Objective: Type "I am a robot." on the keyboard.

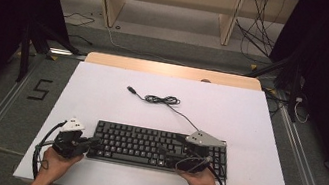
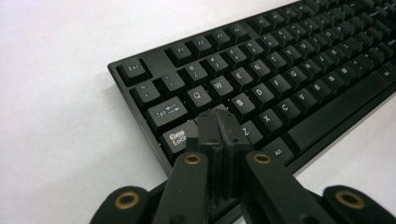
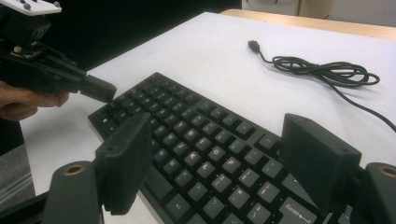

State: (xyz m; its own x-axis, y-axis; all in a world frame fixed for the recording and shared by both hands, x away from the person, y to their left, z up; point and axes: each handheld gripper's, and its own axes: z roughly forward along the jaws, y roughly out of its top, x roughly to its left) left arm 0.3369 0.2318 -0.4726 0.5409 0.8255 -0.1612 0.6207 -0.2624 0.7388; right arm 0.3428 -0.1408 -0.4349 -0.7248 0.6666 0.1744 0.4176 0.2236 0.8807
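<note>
A black keyboard lies near the front edge of the white table top. Its cable coils behind it and ends in a loose USB plug. My left gripper is shut with nothing in it. Its tips rest over the keys between Caps Lock and A at the keyboard's left end. My right gripper hovers open over the right half of the keyboard, jaws spread wide either side of the keys. The left gripper shows there too, and the cable lies beyond.
A wooden strip borders the table's far edge. Beyond it stand a wooden shelf frame and loose floor cables. Dark stand legs flank both sides. A "5" mark is on the floor at left.
</note>
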